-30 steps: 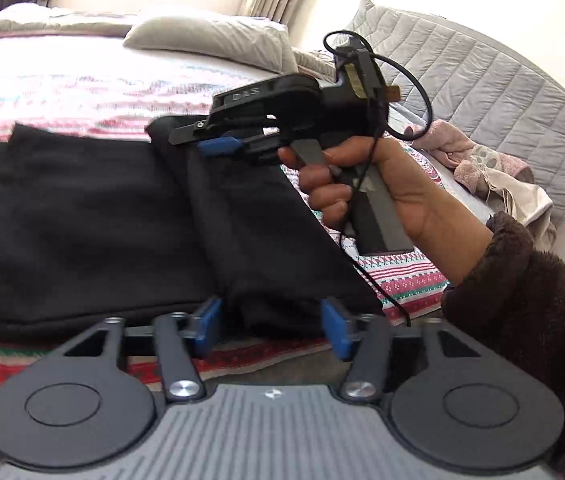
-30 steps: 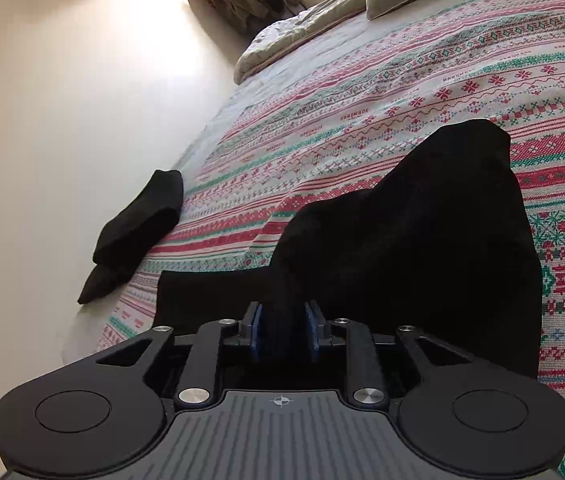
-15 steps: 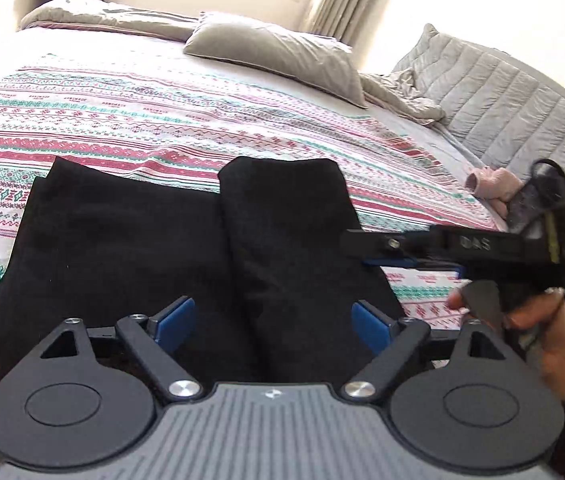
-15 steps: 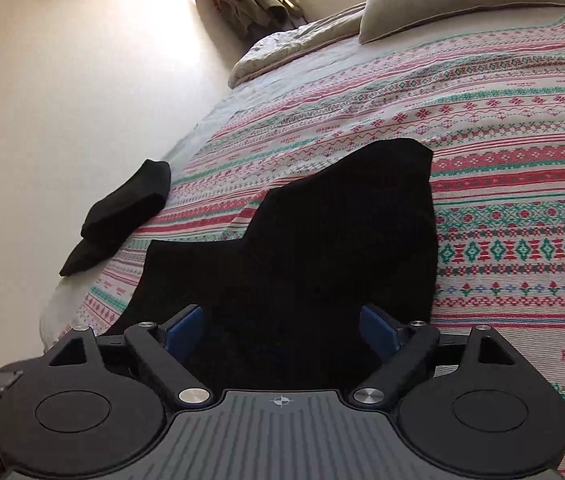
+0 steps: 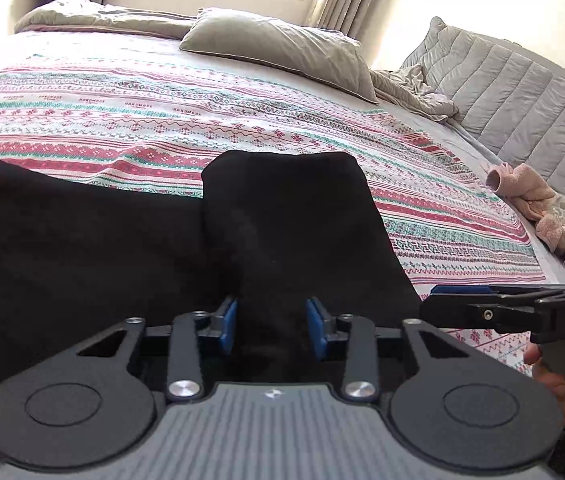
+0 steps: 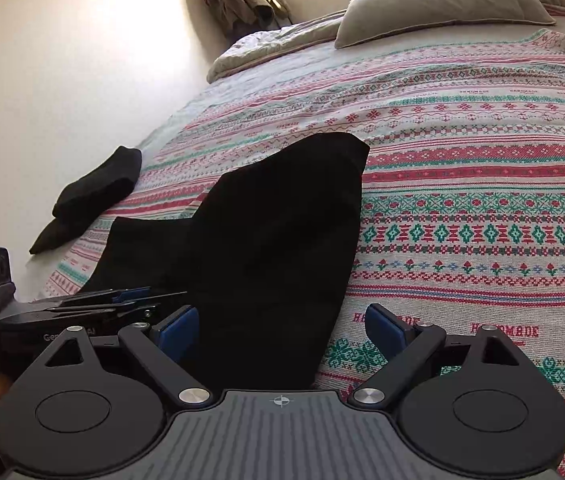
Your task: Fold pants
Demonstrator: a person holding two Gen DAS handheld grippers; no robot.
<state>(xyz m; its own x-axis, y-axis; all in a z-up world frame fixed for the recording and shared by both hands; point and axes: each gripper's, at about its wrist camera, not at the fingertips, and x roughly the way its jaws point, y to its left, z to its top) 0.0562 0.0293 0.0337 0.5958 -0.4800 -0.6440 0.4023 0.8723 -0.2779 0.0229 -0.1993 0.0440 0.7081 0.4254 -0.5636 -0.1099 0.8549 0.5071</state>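
The black pants lie on the patterned bedspread, with a folded-over layer on their right part. My left gripper is at the near edge of that layer, its blue pads partly closed with a fold of black cloth between them. My right gripper is open over the near right edge of the pants; it shows side-on at the right of the left wrist view. The left gripper shows at the left of the right wrist view.
A second black folded garment lies near the bed's left edge by the wall. Grey pillows lie at the head of the bed. A pink stuffed toy lies by the grey quilted headboard at right.
My right gripper let go of the pants, opened wide and drew back to the near edge. My left gripper moved up to the folded layer and its pads narrowed around the cloth.
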